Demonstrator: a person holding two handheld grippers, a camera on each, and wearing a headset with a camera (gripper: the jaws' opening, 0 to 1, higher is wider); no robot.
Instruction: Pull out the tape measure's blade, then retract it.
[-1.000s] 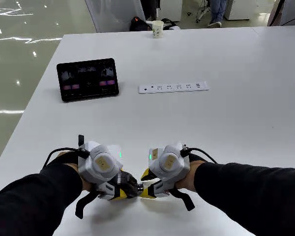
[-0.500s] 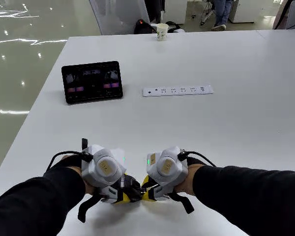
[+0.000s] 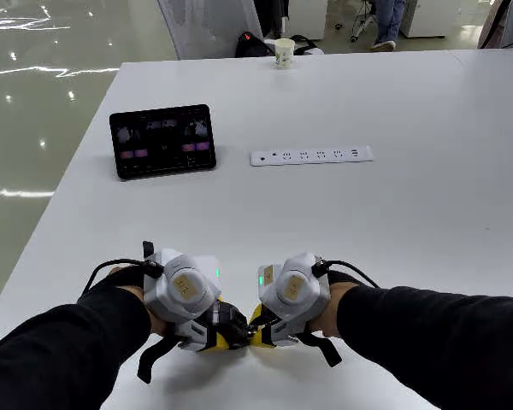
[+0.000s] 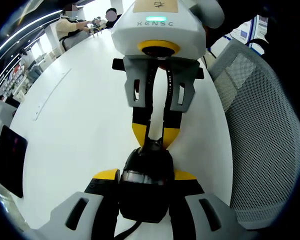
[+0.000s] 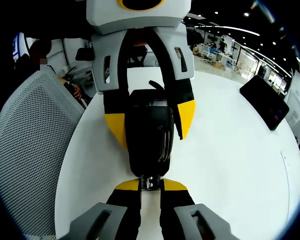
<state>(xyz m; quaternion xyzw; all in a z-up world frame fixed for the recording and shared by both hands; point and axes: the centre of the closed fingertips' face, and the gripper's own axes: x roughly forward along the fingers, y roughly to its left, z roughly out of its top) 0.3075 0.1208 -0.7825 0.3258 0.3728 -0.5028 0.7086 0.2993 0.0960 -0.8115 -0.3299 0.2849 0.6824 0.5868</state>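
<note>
Clamped round the black tape measure [image 5: 149,135] case with the left gripper [image 4: 145,176], yellow pads pressed to both flanks. Pinched tight on the end hook [image 4: 153,144] with the right gripper [image 5: 150,185], nose to nose with the left. Kept low at the near edge of the white table [image 3: 342,239], resting or just lifted, cannot tell which, and well apart from the tablet [image 3: 163,140], power strip [image 3: 311,156] and paper cup [image 3: 283,52] farther back. Compared with a second ago, hardly anything different between the two tools: same tight gap, no length of blade showing, only a drift of the headset camera shifting the backdrop. Judged from that: hold secured at both ends, pull not yet begun. Next, probably a steady drawing apart, hook kept square to avoid slipping free.
</note>
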